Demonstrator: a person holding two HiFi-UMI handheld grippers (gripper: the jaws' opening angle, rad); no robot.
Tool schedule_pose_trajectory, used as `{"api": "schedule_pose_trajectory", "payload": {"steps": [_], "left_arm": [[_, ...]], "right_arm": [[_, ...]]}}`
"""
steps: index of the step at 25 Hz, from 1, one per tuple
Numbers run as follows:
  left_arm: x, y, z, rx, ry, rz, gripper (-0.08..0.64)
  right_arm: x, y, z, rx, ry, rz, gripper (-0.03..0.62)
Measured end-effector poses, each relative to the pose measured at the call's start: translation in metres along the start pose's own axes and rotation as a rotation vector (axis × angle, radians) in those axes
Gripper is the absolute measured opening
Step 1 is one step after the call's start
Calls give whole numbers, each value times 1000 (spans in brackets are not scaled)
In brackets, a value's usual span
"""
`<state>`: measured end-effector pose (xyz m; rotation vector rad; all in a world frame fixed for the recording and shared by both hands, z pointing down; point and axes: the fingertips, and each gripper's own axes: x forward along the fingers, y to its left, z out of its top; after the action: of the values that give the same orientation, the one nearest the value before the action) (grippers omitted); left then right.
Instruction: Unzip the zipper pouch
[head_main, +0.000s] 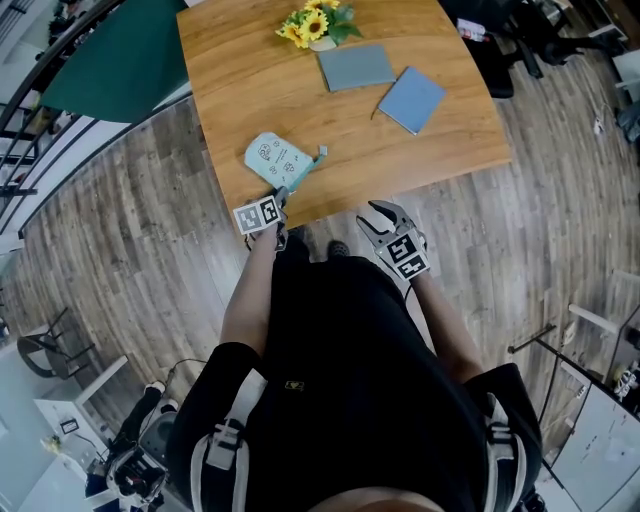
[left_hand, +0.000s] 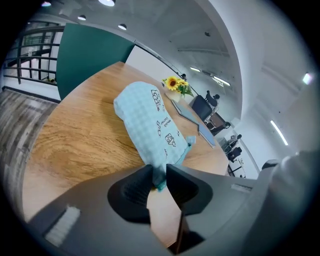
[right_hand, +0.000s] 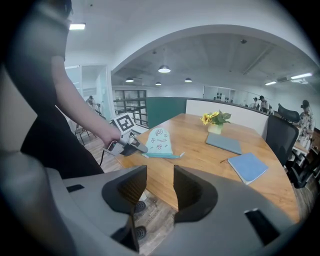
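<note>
A light teal zipper pouch with small printed drawings lies near the wooden table's front edge. My left gripper reaches it from the near side. In the left gripper view the jaws are pinched on the pouch's near corner, with fabric filling the narrow gap. A small teal tab sticks out at the pouch's right end. My right gripper hangs off the table's front edge over the floor, open and empty. In the right gripper view the pouch lies ahead to the left.
A grey notebook and a blue notebook lie further back on the table. A small pot of yellow flowers stands at the far edge. Wood-plank floor surrounds the table, with office chairs at the back right.
</note>
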<state>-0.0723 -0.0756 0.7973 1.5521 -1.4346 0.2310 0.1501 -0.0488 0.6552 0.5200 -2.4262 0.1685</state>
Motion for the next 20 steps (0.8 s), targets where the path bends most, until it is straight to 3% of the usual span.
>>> {"api": "schedule_pose_trajectory", "payload": {"steps": [6, 10, 15, 20], "left_arm": [[-2, -10, 1, -47, 11, -105, 23], [-15, -20, 10, -73, 1, -178, 15], [-29, -26, 26, -147, -55, -247, 12], [-41, -27, 36, -167, -83, -278, 11]], "right_arm": [[0, 5, 1, 2, -3, 4, 163], [5, 11, 8, 6, -14, 34, 107], [13, 19, 20, -7, -25, 66, 95], [24, 26, 38, -30, -40, 91, 78]]}}
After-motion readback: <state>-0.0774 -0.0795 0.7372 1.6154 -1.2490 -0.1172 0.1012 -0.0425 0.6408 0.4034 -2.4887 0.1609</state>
